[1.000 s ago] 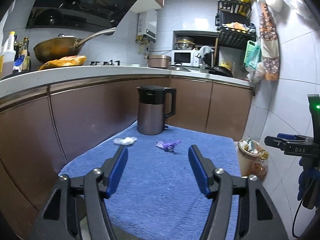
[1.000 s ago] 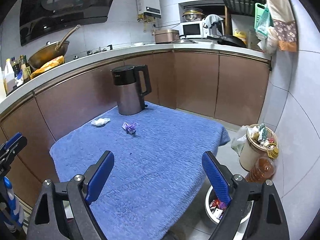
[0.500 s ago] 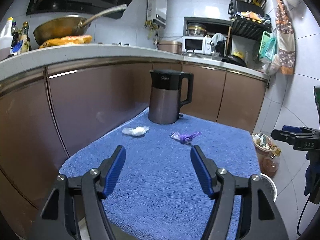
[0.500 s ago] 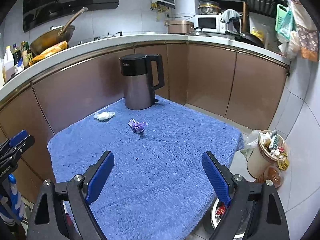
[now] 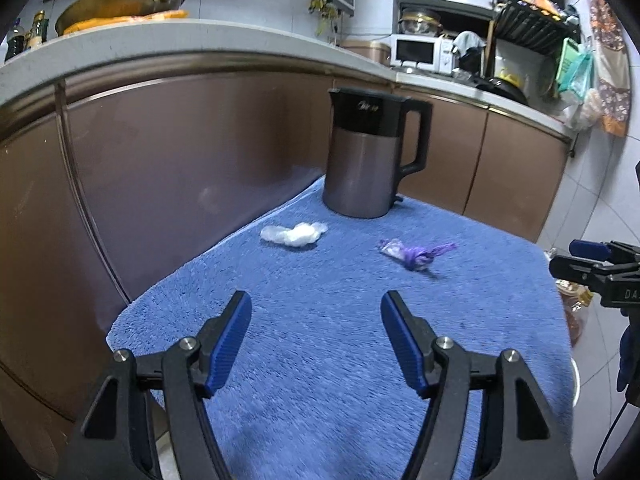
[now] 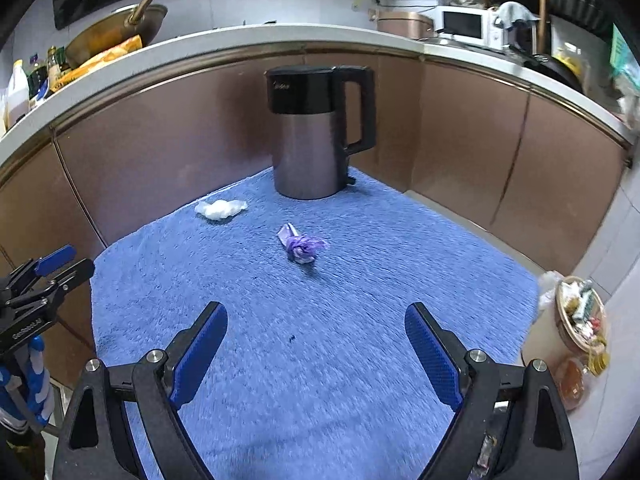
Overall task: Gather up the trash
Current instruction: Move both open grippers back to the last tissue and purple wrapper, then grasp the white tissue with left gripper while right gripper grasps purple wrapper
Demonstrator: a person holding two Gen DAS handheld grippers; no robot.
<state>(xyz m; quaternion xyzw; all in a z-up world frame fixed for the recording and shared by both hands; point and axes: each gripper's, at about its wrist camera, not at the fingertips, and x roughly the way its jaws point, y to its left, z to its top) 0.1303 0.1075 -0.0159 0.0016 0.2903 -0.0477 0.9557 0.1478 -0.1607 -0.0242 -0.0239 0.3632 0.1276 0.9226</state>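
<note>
A crumpled white tissue [image 5: 294, 234] and a twisted purple wrapper [image 5: 414, 252] lie on the blue towel-covered table [image 5: 320, 360], in front of a kettle. My left gripper [image 5: 316, 304] is open and empty above the table's near part, short of both scraps. My right gripper [image 6: 316, 316] is open and empty, the purple wrapper [image 6: 301, 245] ahead of it and the tissue [image 6: 220, 209] ahead to the left. The right gripper also shows at the left wrist view's right edge [image 5: 592, 268].
A grey and black electric kettle [image 6: 318, 132] stands at the table's far edge. Brown cabinets [image 5: 160, 152] under a white counter wrap behind. A full trash bin [image 6: 576, 320] stands on the floor to the right of the table.
Both grippers have moved forward and lower over the table, so the scraps and kettle appear closer. Both stay open.
</note>
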